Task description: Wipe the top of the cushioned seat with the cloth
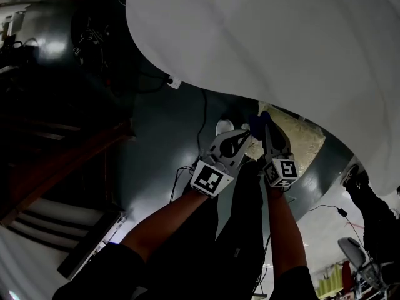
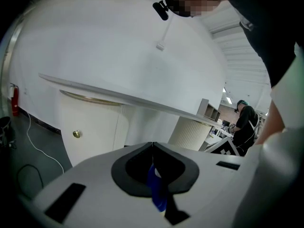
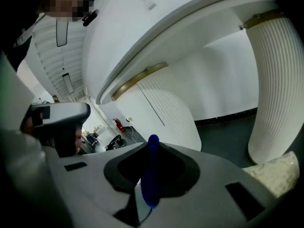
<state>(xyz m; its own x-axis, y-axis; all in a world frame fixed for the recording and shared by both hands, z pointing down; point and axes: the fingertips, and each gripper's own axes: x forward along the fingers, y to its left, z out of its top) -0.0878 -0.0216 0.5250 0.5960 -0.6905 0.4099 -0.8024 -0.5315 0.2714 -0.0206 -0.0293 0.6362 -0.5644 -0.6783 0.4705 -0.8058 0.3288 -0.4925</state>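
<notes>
Where the person's two forearms reach forward in the head view, the left gripper and the right gripper are side by side, tips close together. Each carries its marker cube near the wrist.

The left gripper view shows its jaws pressed together, with a strip of the blue cloth pinched between them and hanging toward the camera. The right gripper view shows the same: its jaws are closed on a rolled fold of the cloth that sticks up past the tips. So both grippers are holding the cloth between them, up in the air.

Just beyond the tips is the cushioned seat, a cream, rough-textured top partly tucked under the table. In the right gripper view it sits low and to the right, apart from the jaws. I cannot tell whether any of the cloth reaches it.

Above the seat spreads the big white table top, carried on a ribbed white column. A thin cable runs over the dark grey floor below. Farther off, the left gripper view shows a white cupboard door with a brass knob, and a person in dark clothes stands at a far bench.
</notes>
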